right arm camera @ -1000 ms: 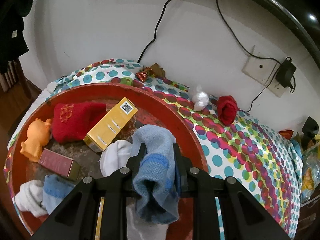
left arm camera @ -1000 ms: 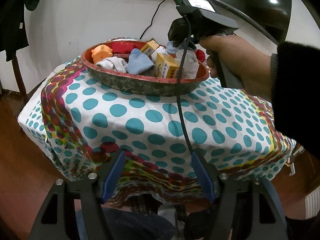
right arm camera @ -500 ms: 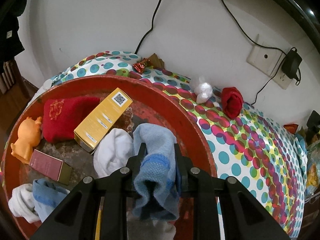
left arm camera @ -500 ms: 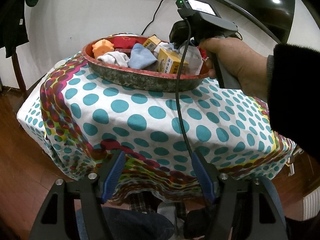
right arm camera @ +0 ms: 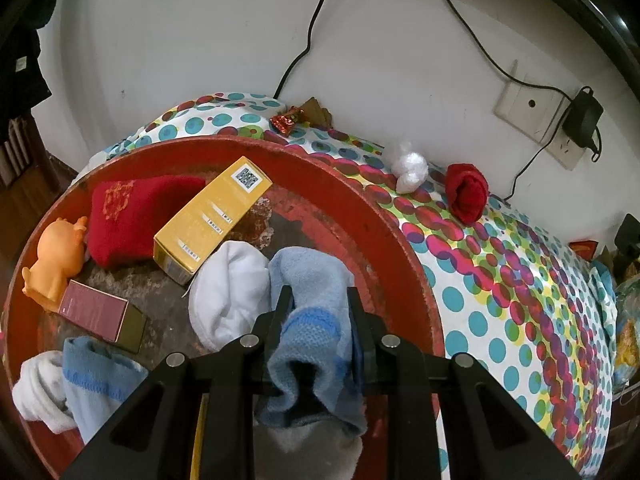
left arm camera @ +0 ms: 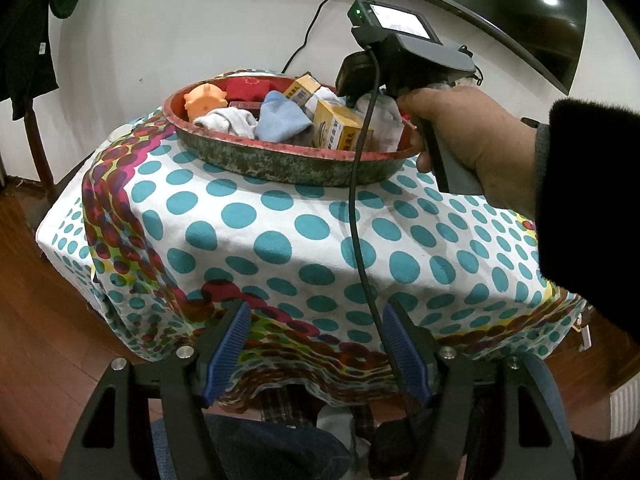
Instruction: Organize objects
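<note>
A light blue sock (right arm camera: pixel 316 320) is seen pinched between the nearly closed right tongs (right arm camera: pixel 316 308) in the right wrist view, above the inside of the round red tray (right arm camera: pixel 384 216), at about 5 o'clock of the tray's floor. Only this view shows the tray's contents from above: a yellow box (right arm camera: pixel 212 220) near the centre, a red cloth (right arm camera: pixel 132 216) at 10 o'clock, an orange toy (right arm camera: pixel 56 260) at 9 o'clock, a maroon box (right arm camera: pixel 100 316) at 8 o'clock, a white sock (right arm camera: pixel 228 292) just beside the held sock, and a white-and-blue sock pair (right arm camera: pixel 72 380) at 7 o'clock. Beyond the tray, at 2 o'clock, a white wad (right arm camera: pixel 408 168) and a rolled red sock (right arm camera: pixel 466 192) are shown on the dotted cloth. Only the left wrist view shows the left tongs (left arm camera: pixel 316 348), held about half open with nothing between them, low at the counter's (left arm camera: pixel 280 240) near edge. There the person's right hand (left arm camera: pixel 472 148) is seen gripping the right device at the tray's 3 o'clock rim.
</note>
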{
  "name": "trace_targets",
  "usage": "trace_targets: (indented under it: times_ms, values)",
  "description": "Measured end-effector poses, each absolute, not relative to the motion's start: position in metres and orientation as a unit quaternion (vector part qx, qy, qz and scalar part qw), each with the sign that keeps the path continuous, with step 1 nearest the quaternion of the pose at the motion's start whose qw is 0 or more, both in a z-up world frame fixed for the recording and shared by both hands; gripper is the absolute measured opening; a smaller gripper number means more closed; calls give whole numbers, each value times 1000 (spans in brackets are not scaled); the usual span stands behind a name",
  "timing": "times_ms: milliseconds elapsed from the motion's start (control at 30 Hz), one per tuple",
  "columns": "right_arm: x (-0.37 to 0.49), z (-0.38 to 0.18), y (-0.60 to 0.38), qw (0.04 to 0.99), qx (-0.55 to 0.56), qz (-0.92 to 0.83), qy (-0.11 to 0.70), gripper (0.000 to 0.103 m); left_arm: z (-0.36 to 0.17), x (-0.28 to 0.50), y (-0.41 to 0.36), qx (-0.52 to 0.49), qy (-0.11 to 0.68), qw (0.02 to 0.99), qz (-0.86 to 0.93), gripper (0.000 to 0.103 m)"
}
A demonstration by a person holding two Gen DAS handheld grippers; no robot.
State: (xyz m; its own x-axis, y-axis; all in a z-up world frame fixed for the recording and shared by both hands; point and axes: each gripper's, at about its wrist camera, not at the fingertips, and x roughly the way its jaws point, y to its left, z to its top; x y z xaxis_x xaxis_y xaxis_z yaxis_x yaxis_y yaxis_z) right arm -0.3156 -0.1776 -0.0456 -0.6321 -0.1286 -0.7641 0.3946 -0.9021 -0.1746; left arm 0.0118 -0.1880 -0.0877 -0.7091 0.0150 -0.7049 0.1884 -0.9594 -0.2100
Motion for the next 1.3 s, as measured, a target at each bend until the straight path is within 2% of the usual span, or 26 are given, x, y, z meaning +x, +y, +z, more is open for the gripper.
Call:
trace_targets:
  times_ms: [233,267,333,400,433,500,667,700,733,900,1000,1033,1300]
  values:
    - [-314,-50,-178,149,407,-886,165,27,-87,12,-188,376,131,48,-916,70]
    - [-315,-51,-178,153,412,-884,161,31,-86,13,-188,376,130,49,-916,70]
    - [-314,-50,-176,158,417,-882,155,48,-86,13,-188,374,126,50,-918,70]
    - [-309,-44,-175,149,404,-888,161,78,-85,14,-187,370,120,51,-920,70]
    - [-303,-36,-174,149,384,-897,162,83,-84,15,-186,368,117,52,-921,70]
    - [-289,-20,-172,151,345,-911,167,100,-81,17,-183,361,112,55,-924,70]
    - [-260,12,-165,161,318,-920,163,100,-74,21,-180,353,95,74,-928,72]
    - [-254,17,-162,158,315,-922,162,100,-73,22,-180,352,94,80,-928,76]
    - [-245,23,-157,157,309,-924,162,100,-71,24,-181,348,96,86,-929,84]
    - [-195,47,-139,141,277,-936,166,102,-52,42,-187,301,103,116,-941,89]
    - [-167,54,-128,134,266,-941,161,102,-38,60,-190,254,98,138,-952,97]
    - [-154,57,-123,128,263,-943,160,102,-34,65,-192,243,99,143,-954,103]
    - [-90,51,-95,130,263,-947,127,103,-15,78,-200,236,81,173,-953,103]
